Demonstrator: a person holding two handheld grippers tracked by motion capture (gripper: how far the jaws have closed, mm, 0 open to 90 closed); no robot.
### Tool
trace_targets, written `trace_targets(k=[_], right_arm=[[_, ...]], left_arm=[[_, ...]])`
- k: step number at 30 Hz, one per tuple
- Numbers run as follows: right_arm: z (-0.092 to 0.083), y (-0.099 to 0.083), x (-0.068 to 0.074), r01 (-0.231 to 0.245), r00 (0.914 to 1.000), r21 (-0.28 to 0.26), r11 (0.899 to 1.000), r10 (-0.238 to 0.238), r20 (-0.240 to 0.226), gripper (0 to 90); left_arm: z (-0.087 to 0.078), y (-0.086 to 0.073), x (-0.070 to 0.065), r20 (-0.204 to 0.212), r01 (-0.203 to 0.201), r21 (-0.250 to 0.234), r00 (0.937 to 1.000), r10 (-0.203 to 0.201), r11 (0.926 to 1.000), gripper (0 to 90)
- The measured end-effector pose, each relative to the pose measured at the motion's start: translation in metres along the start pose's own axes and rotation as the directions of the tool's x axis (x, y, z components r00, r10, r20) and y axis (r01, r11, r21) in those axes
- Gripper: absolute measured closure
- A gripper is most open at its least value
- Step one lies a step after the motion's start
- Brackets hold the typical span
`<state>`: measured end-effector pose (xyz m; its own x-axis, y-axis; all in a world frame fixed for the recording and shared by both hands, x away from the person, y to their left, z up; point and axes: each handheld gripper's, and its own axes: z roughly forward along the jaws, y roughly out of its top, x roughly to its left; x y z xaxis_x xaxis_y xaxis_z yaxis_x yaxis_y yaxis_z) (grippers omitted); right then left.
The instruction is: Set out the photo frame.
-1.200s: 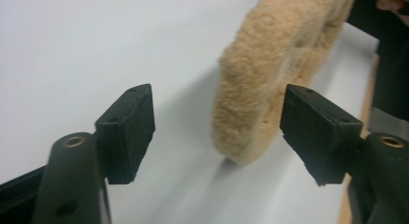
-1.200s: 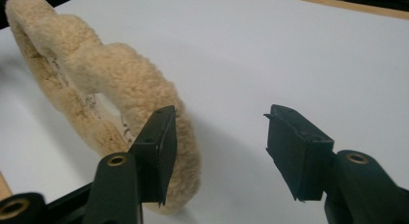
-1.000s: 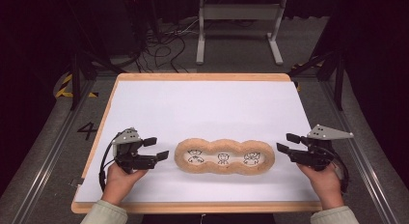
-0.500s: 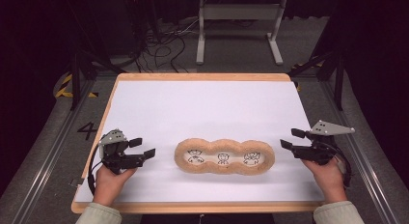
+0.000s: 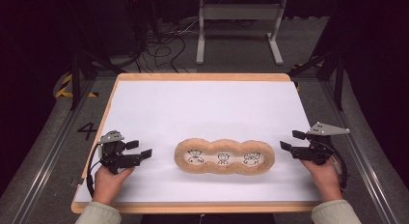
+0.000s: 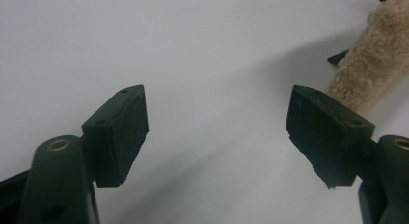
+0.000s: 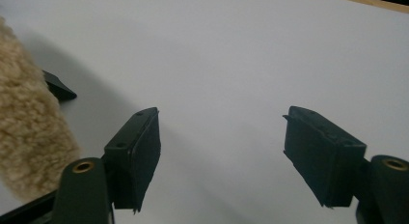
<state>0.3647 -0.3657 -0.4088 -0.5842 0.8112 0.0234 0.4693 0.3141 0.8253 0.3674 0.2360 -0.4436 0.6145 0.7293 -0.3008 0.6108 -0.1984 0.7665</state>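
A tan fleecy three-lobed pad (image 5: 224, 156) with three small drawings on white patches lies on the white board (image 5: 202, 108) near its front edge. My left gripper (image 5: 140, 148) is to the pad's left, a short gap away, open and pointing at it. My right gripper (image 5: 291, 140) sits just off the pad's right end; its jaws have just been opening, with nothing between them. In the left gripper view the left gripper (image 6: 217, 93) frames bare board, the pad (image 6: 376, 64) at upper right. In the right gripper view the right gripper (image 7: 221, 113) is empty, the pad (image 7: 29, 127) at left.
The board has a wooden rim (image 5: 193, 77) and ends just behind both hands. Beyond its far edge stand a metal frame (image 5: 238, 21) and loose cables (image 5: 159, 45) on the dark floor. A painted 4 (image 5: 88, 131) marks the floor at the left.
Both hands have drawn outward from the pad, the left one farther, and sunk slightly toward the board. The right jaws stand wider apart. The pad has not moved.
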Motion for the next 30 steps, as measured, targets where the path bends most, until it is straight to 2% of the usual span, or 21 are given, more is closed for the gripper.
trace_targets(k=[7, 10, 11, 12, 13, 16, 19, 23, 30], right_arm=[[0.008, -0.012, -0.003, 0.01, 0.9999, -0.01, 1.0, -0.01, -0.002, 25.3], [0.014, -0.017, -0.002, 0.034, 0.9994, 0.007, 0.999, -0.034, 0.01, 21.6], [0.015, -0.019, -0.001, 0.049, 0.9987, -0.003, 0.999, -0.049, 0.012, 21.7], [0.017, -0.021, -0.001, 0.057, 0.9983, -0.003, 0.998, -0.057, 0.011, 21.6], [0.019, -0.024, -0.002, 0.058, 0.9982, 0.009, 0.998, -0.058, 0.014, 21.3], [0.026, -0.029, -0.002, 0.054, 0.9983, 0.053, 0.997, -0.055, 0.017, 19.6], [0.03, -0.029, 0.005, 0.106, 0.9934, 0.064, 0.992, -0.109, 0.035, 17.1], [0.034, -0.029, 0.009, 0.143, 0.9878, 0.093, 0.985, -0.148, 0.05, 15.3], [0.034, -0.029, 0.009, 0.141, 0.9875, 0.097, 0.985, -0.147, 0.057, 15.3]], left_arm=[[0.008, -0.004, -0.001, -0.009, -0.008, 0.033, 0.9999, 0.008, 0.9994, 23.6], [0.01, -0.005, -0.001, -0.02, -0.016, 0.041, 0.9997, 0.017, 0.999, 23.1], [0.011, -0.005, -0.002, -0.022, -0.018, 0.049, 0.9996, 0.019, 0.9986, 23.2], [0.011, -0.005, -0.001, -0.03, -0.034, 0.053, 0.9989, 0.036, 0.998, 23.1], [0.012, -0.006, -0.002, -0.028, -0.025, 0.054, 0.9992, 0.027, 0.9982, 23.1], [0.014, -0.007, -0.002, -0.027, -0.038, 0.057, 0.9989, 0.039, 0.9977, 23.1], [0.016, -0.007, -0.003, -0.03, -0.044, 0.059, 0.9985, 0.046, 0.9973, 22.8], [0.016, -0.007, -0.003, -0.037, -0.052, 0.059, 0.9979, 0.054, 0.9969, 22.7], [0.016, -0.007, -0.002, -0.047, -0.047, 0.053, 0.9977, 0.05, 0.9975, 22.7]])
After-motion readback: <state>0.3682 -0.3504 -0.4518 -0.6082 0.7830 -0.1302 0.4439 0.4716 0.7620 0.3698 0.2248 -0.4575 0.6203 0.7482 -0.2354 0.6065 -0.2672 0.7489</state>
